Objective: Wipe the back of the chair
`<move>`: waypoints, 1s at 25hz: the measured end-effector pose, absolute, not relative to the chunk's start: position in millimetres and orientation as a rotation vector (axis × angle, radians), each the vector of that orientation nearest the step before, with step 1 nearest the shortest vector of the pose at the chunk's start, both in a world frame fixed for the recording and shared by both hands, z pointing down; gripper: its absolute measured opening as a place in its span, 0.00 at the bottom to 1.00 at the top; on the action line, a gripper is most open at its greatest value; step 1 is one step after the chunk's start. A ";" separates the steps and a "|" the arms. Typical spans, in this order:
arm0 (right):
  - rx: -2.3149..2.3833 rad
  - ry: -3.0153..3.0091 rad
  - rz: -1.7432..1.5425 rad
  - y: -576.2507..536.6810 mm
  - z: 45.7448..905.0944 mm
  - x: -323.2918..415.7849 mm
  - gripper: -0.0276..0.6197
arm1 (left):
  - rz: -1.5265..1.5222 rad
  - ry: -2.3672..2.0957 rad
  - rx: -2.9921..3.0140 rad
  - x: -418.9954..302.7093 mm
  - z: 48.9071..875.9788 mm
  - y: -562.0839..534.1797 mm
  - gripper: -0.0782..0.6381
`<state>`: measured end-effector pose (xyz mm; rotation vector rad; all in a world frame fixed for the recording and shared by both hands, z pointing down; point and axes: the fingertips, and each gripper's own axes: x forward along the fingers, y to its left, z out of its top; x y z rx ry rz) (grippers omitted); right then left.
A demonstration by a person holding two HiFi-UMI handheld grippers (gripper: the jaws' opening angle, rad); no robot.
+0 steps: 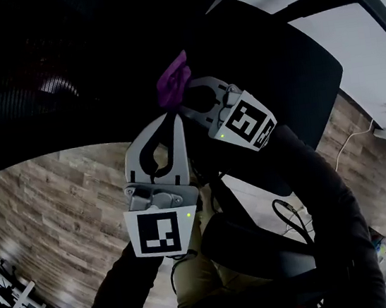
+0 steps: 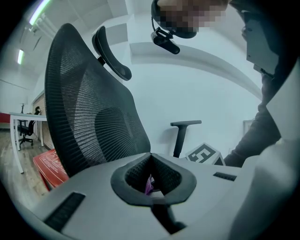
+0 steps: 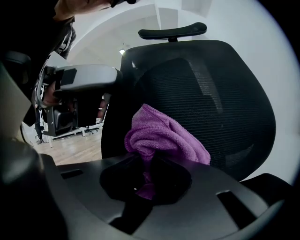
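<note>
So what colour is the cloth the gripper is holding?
Purple. The cloth shows best in the right gripper view, pinched in the right gripper.

Wood-plank floor (image 1: 50, 205) under black chair (image 1: 287, 65)

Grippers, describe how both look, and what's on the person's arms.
Both the left gripper and right gripper are pale grey with curved fingers, each carrying a black-and-white square-marker cube. Dark long sleeves cover the arms.
</note>
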<state>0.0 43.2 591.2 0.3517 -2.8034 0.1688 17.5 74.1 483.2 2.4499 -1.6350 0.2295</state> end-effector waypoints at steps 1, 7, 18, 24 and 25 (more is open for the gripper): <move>0.355 -2.804 0.169 41.8 591.4 0.8 0.11 | 0.231 -1.633 2.448 18.7 484.7 72.8 0.12; 0.371 -2.805 0.176 33.5 590.9 3.5 0.11 | 0.224 -1.615 2.451 26.2 488.0 67.3 0.12; 0.429 -2.800 0.211 7.0 595.0 12.5 0.11 | 0.243 -1.569 2.430 35.4 496.8 48.3 0.12; 0.459 -2.802 0.223 -9.7 598.0 20.2 0.11 | 0.256 -1.543 2.426 44.8 506.8 32.0 0.12; 0.458 -2.802 0.222 -11.9 598.2 21.1 0.11 | 0.259 -1.539 2.427 46.5 507.5 29.0 0.12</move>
